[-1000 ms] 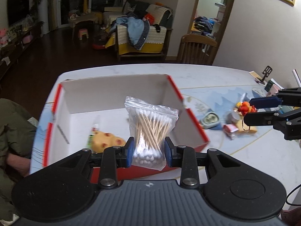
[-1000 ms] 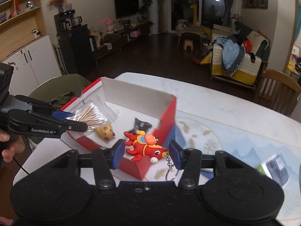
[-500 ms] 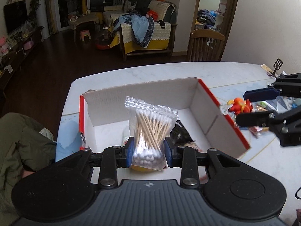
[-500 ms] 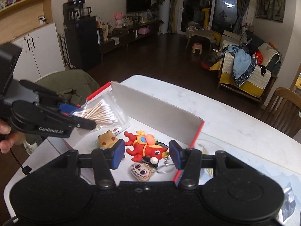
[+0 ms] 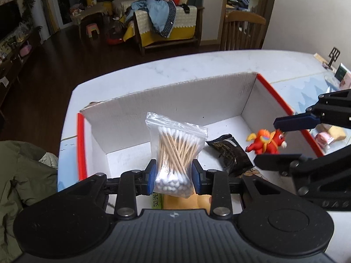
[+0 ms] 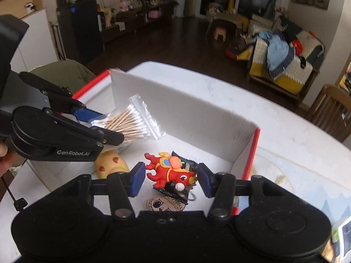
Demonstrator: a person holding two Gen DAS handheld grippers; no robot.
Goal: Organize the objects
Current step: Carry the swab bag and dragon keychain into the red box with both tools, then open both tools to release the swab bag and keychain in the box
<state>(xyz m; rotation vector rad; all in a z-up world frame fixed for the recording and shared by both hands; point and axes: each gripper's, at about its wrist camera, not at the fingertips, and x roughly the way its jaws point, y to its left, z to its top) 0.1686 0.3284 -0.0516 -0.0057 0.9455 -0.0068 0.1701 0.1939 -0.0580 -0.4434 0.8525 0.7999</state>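
- The left gripper (image 5: 174,176) is holding its jaws narrowly parted, pinching the swab bag (image 5: 175,153) at its lower end; most of the bag is standing up past the jaws, over the box (image 5: 153,114).
- The bag is slick and top-heavy in this grip, so it is likely to be flopping or sliding out sideways on release and could be landing against the wall instead of flat on the floor of the box.
- The right gripper (image 6: 170,178) is keeping its jaws about half apart with the red toy (image 6: 170,172) between them; from the left view the toy is hanging clear of the box floor, so it appears held, though the pad contact is hard to see.
- A key ring (image 6: 192,196) is dangling under the toy and may be catching on a jaw as it opens.
- Just below the right jaws a black packet (image 6: 182,191) and a face charm (image 6: 163,203) are lying; a yellow toy (image 6: 110,164) is lying to their left. Dropping the red toy here risks piling and tipping.
- The two grippers are working close together over the box; the right jaws are sitting just beside the swab bag's side, so a collision is possible.
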